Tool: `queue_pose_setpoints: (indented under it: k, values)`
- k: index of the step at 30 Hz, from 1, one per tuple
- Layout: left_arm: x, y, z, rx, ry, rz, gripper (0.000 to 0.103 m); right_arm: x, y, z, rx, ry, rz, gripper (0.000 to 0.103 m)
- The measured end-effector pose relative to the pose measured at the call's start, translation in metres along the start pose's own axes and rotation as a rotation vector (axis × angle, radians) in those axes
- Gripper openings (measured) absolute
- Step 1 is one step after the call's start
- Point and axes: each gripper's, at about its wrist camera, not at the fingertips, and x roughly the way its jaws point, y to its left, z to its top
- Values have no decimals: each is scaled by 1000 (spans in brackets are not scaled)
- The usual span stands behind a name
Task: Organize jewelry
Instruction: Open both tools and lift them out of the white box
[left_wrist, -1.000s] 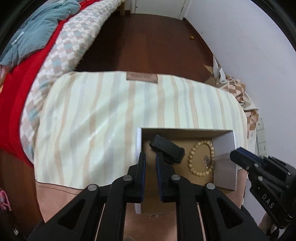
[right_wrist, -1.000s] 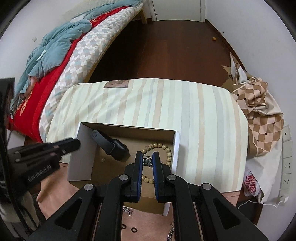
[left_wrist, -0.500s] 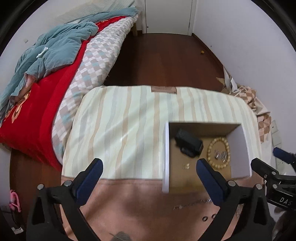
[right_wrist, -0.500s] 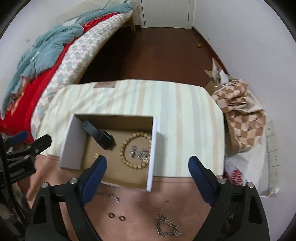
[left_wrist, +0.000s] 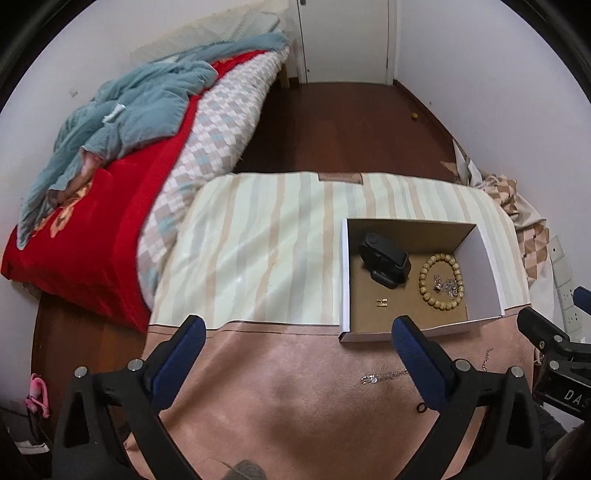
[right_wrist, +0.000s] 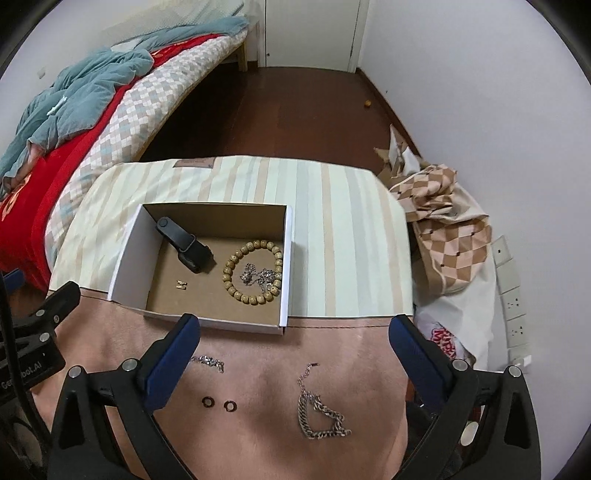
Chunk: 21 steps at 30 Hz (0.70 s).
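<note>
A bed with a red cover and a teal blanket ran along the left wall, dark wood floor beside it. The table wore a striped and pink cloth. On it sat an open cardboard box holding a black watch, a wooden bead bracelet and a small silver chain. Before the box lay two rings and a chunky chain. Left tongs and right tongs both gaped wide, empty, above the pink cloth.
</note>
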Motion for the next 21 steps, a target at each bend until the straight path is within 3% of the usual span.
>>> queue_pose_setpoints:
  k: [21]
  values:
    - [-110,13,-23,-32,-193,-27,103,-119,6,-39,34,-191,17,103]
